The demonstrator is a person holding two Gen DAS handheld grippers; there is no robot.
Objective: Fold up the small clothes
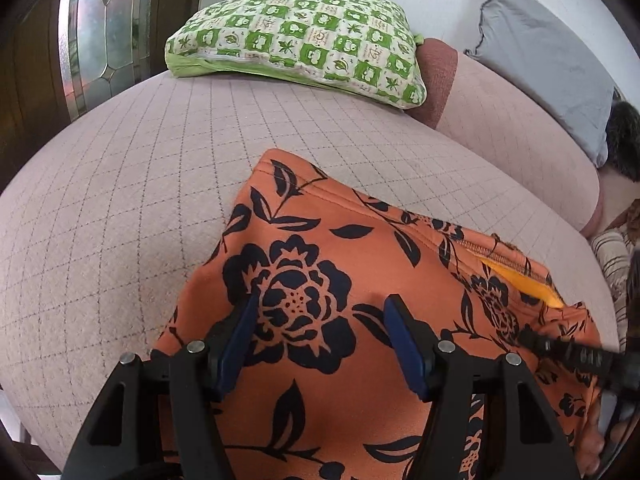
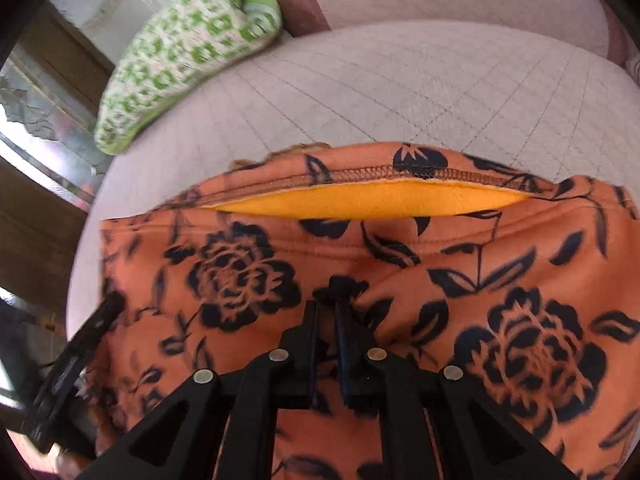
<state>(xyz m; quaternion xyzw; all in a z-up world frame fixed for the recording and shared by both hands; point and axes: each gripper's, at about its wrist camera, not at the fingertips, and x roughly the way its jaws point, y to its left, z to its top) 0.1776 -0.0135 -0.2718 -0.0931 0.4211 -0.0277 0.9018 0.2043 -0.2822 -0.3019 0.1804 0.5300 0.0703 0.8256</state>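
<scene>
- Your left gripper (image 1: 320,314) hangs over the garment (image 1: 360,320) at lower centre of the left view, jaws standing well apart, nothing between the blue pads (image 1: 240,344).
- Whether those fingertips touch the cloth cannot be told.
- Your right gripper (image 2: 327,312) sits at lower centre of the right view, jaws clenched together on a pinch of the garment (image 2: 248,276); cloth puckers up at the fingertips.
- The garment, orange with dark flowers, lies spread on the quilted pink cushion (image 1: 120,200), filling the lower half of both views.
- A yellow lining (image 2: 368,198) shows through an opening along the garment's far edge, under a stitched seam.
- A green patterned pillow (image 1: 296,40) rests at the cushion's far side, well apart from the garment, upper centre in the left view.
- A grey pillow (image 1: 548,56) leans at upper right of the left view.
</scene>
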